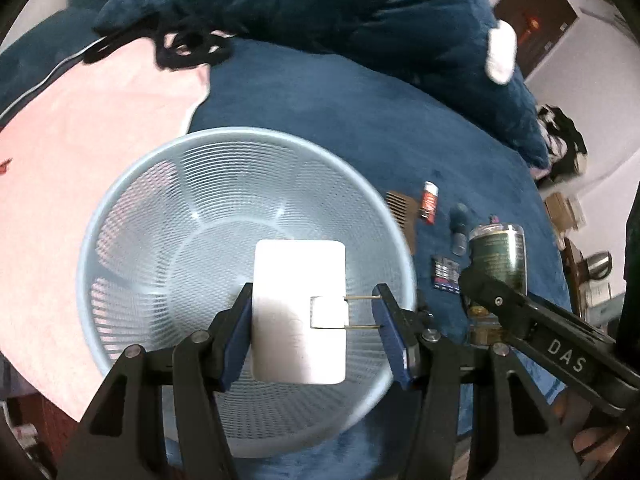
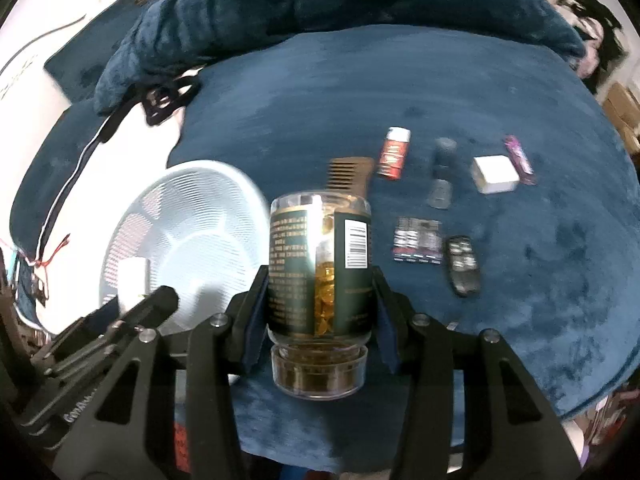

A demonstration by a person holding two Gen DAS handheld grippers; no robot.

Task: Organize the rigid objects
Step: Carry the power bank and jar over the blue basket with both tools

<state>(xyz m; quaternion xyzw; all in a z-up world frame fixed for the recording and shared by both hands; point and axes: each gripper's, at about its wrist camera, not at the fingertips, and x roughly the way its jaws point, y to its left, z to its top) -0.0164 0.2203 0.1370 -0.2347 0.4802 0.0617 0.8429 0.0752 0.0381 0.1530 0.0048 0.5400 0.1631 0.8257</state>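
My left gripper (image 1: pixel 314 316) is shut on a white power adapter (image 1: pixel 298 312) by its body and prongs, holding it over the pale blue mesh basket (image 1: pixel 132 216). My right gripper (image 2: pixel 320 300) is shut on a clear pill bottle (image 2: pixel 320 264) with a dark green label and golden capsules, held upside down with its cap toward the camera, just right of the basket (image 2: pixel 188 208). The bottle (image 1: pixel 500 256) and right gripper also show at the right of the left wrist view.
On the blue blanket (image 2: pixel 400 88) lie a wooden comb (image 2: pixel 348 172), a red tube (image 2: pixel 394 154), a dark small bottle (image 2: pixel 442 172), a white box (image 2: pixel 494 174), a purple lighter (image 2: pixel 520 158), a battery pack (image 2: pixel 418 240) and a black remote (image 2: pixel 462 264). Blue pillows (image 2: pixel 280 8) lie behind.
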